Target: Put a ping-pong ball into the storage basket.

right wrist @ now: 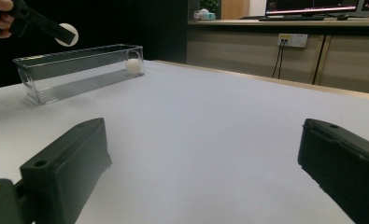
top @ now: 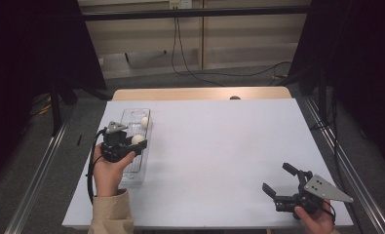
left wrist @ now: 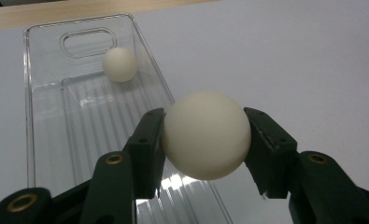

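One white ball [left wrist: 205, 135] pinched in left gripper [left wrist: 205, 140], hovering over near right edge of clear tray [left wrist: 46, 121]; second ball [left wrist: 120, 64] resting at far end. Tray's long axis running away from hand. Probably just above rim. Right gripper [top: 282, 183] spread wide, well apart.

A matt, smooth ball [left wrist: 205, 135] is seen; the tray [left wrist: 46, 121] is made of clear, glossy, ribbed plastic.

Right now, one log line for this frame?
left gripper: shut on ball, above clear tray | second ball: in tray, far end | right gripper: open, idle over table
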Tool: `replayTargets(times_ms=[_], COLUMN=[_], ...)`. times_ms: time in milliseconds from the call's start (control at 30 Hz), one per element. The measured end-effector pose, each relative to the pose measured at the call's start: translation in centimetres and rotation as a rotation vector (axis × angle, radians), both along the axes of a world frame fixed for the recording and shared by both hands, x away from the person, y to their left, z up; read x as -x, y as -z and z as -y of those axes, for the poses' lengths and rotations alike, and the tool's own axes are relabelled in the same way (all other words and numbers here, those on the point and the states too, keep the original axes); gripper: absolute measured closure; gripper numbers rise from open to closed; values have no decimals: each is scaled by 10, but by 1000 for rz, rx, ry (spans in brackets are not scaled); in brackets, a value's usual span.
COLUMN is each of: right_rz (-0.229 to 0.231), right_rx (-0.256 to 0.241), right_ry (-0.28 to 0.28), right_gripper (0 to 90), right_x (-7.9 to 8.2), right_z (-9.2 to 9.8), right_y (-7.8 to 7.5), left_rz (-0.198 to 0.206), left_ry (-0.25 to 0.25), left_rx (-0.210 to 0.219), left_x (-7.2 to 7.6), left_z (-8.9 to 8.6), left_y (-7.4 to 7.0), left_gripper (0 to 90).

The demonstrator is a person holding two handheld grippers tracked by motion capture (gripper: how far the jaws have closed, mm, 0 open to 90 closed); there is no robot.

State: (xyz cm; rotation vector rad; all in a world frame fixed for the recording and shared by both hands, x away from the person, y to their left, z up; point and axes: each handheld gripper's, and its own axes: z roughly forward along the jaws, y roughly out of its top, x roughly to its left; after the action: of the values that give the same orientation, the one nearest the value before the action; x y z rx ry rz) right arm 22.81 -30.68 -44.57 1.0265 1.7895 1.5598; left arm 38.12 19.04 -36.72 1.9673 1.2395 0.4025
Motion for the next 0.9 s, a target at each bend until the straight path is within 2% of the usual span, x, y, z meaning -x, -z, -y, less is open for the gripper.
replayTargets(times_ms=[233, 567, 900], right_rz=[1, 2, 0], right_rx=[1, 4, 2], right_ry=[3, 3, 3], right_gripper=[15, 15, 15], right_x=[0, 1, 1], right_z=[1, 1, 2], right_y=[0, 0, 0], left_rz=[3, 6, 28], left_ry=[-21, -38, -52], left_rx=[-2, -26, -14], left_x=[0, -2, -1], left_z=[-3, -8, -13], left_y=[2, 5, 7], left_gripper=[511, 511, 511])
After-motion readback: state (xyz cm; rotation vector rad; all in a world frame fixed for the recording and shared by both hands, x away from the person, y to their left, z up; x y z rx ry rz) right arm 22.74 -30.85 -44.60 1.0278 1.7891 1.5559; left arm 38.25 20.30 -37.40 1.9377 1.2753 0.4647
